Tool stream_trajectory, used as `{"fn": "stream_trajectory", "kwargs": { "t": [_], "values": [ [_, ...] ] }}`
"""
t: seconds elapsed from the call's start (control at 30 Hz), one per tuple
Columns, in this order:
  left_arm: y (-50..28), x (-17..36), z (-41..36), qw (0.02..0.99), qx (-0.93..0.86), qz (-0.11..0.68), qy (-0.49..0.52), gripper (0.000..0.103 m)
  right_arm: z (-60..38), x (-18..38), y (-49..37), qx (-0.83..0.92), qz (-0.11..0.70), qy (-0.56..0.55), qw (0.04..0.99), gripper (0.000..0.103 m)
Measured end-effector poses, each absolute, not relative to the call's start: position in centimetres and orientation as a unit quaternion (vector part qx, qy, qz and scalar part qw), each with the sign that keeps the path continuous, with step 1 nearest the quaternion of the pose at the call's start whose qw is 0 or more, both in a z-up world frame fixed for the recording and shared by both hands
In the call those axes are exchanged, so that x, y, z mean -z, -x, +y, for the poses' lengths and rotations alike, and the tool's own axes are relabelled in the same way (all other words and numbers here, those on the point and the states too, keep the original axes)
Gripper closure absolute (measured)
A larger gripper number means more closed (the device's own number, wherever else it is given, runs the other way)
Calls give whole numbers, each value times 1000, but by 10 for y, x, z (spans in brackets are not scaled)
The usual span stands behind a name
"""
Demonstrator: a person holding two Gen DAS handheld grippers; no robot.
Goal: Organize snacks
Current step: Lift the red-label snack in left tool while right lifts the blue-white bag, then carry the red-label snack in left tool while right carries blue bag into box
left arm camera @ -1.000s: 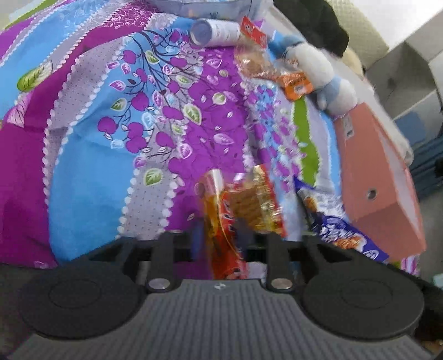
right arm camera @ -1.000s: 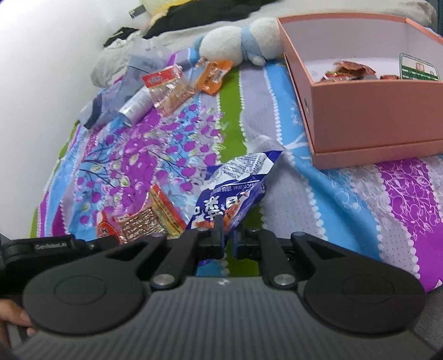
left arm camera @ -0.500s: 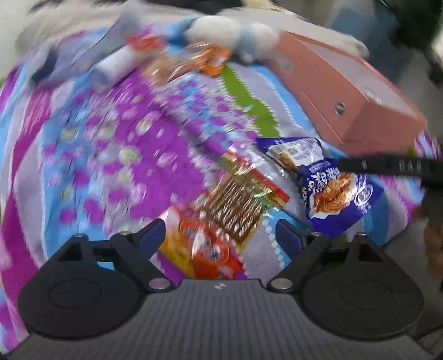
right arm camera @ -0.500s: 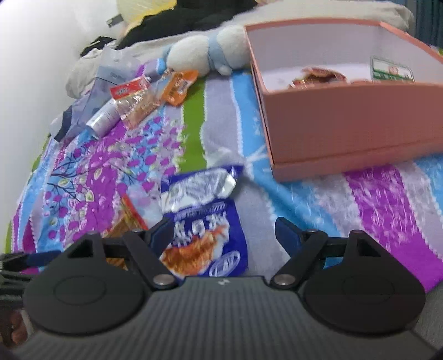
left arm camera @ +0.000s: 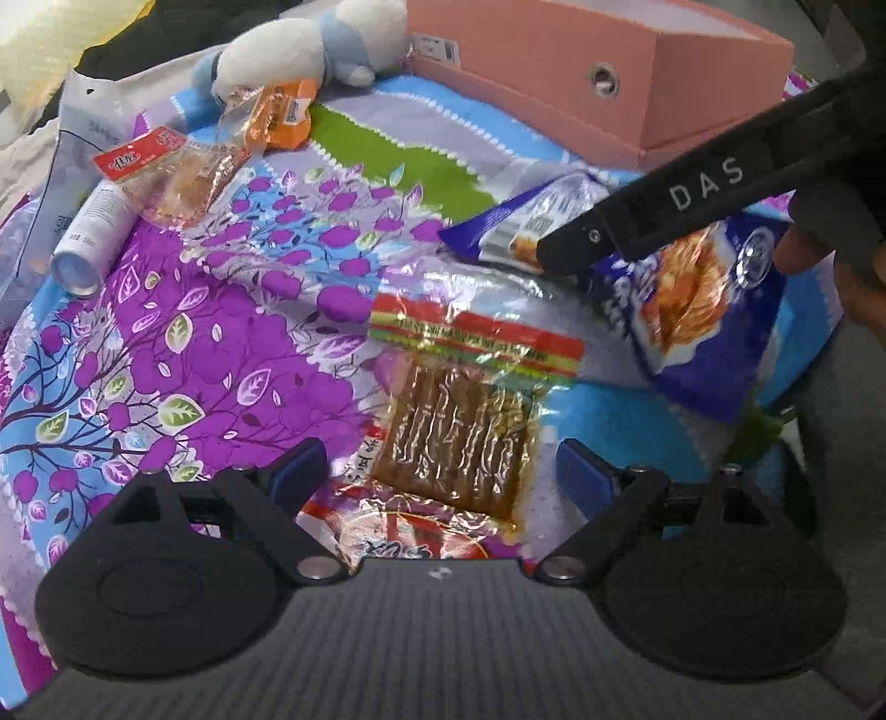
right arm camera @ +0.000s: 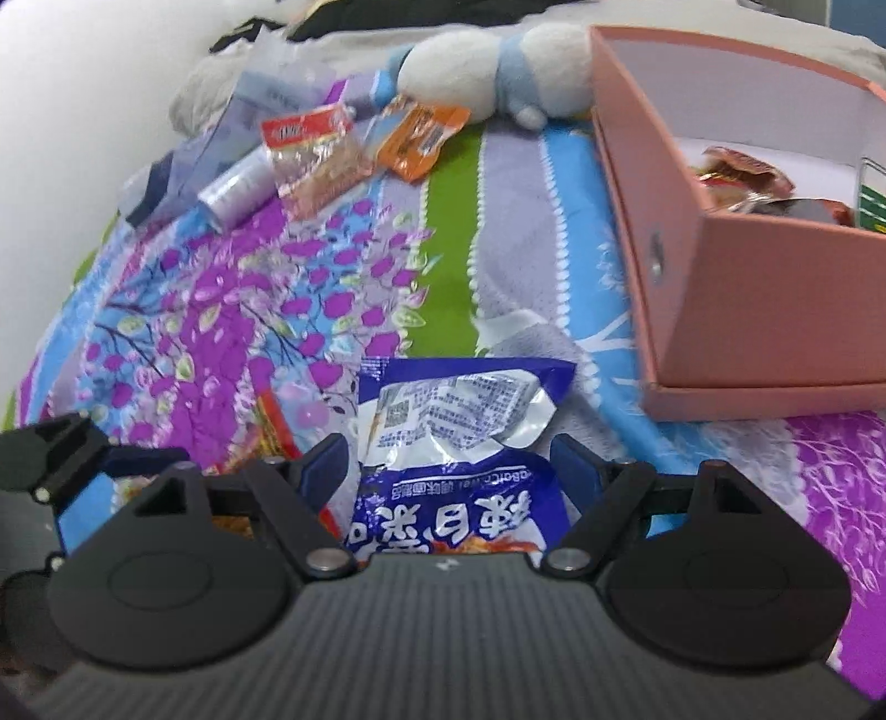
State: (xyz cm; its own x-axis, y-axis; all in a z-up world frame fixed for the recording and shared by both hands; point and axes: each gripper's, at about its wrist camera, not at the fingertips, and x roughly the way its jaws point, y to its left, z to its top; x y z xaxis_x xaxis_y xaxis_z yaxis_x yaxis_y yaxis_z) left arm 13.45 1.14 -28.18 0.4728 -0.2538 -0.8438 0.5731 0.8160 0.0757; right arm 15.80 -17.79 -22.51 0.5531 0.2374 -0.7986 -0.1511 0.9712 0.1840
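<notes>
Evenly and brightly lit from above, with soft, faint shadows. Glare on the foil of the clear snack packet point(left arm camera: 465, 410) and the blue snack bag point(right arm camera: 454, 443). Strong fisheye bending at the rims; right wrist view softly blurred toward the pink box point(right arm camera: 764, 310), left view sharper.

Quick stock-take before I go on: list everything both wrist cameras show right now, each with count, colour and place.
blue snack bag: 1, blue-white, between right gripper's open fingers
red snack pack: 1, red-clear, between left gripper's open fingers
small snack packets: 2, red-clear and orange, far side
tube: 1, white, far left
plush toy: 1, white-blue, far edge
box: 1, pink, right, snacks inside
bedspread: 1, purple-blue floral
left gripper: 1, black, open
right gripper: 1, black, open
</notes>
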Motion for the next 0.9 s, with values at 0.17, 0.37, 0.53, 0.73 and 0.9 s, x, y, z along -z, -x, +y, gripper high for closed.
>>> {"fn": "stream_trajectory", "kwargs": {
  "t": [0.17,0.37,0.53,0.73,0.9],
  "values": [
    [-142,289,18,837,256,460,-154,10,-175,240,-161,-114,478,-34,870,22],
    [-137,293,11,843,237,455,-160,12,-174,243,-157,-121,476,-20,871,29],
    [-132,288,11,846,230,456,-154,26,-176,235,-153,-123,481,-29,868,42],
    [-124,279,14,857,208,452,-132,39,-179,226,-140,-121,474,-23,872,45],
    [-117,267,22,868,186,454,-80,40,-184,220,-128,-118,465,-29,877,45]
  ]
}}
